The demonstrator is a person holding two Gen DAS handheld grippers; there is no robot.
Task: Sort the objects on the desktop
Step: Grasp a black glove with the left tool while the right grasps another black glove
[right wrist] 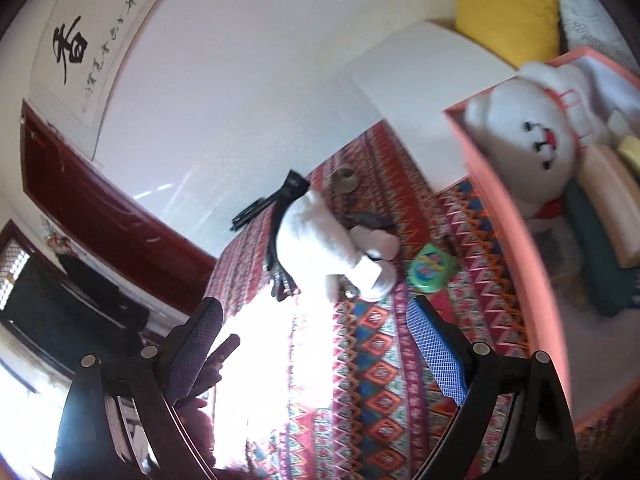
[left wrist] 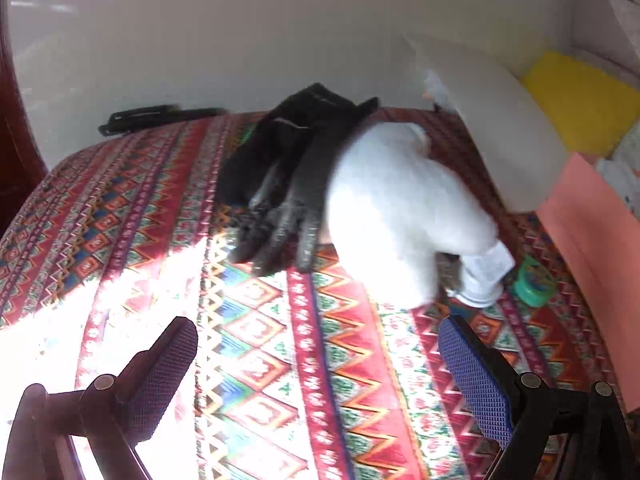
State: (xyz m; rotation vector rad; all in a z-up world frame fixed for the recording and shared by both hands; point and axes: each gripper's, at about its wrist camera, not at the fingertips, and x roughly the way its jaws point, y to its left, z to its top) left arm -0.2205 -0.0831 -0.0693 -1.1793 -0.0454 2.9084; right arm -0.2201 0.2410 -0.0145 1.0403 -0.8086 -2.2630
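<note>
A white fluffy garment lies on the patterned tablecloth, with a pair of black gloves against its left side. A small green round toy rests to its right. The pink box at the right holds a white plush bear. My left gripper hangs open above the cloth, short of the gloves and garment. My right gripper is open too, above the cloth beside the box, nothing between its fingers.
A black pen-like object lies at the table's far edge by the white wall. A white box and a yellow cushion stand at the back right. Strong sunlight washes out the near-left cloth.
</note>
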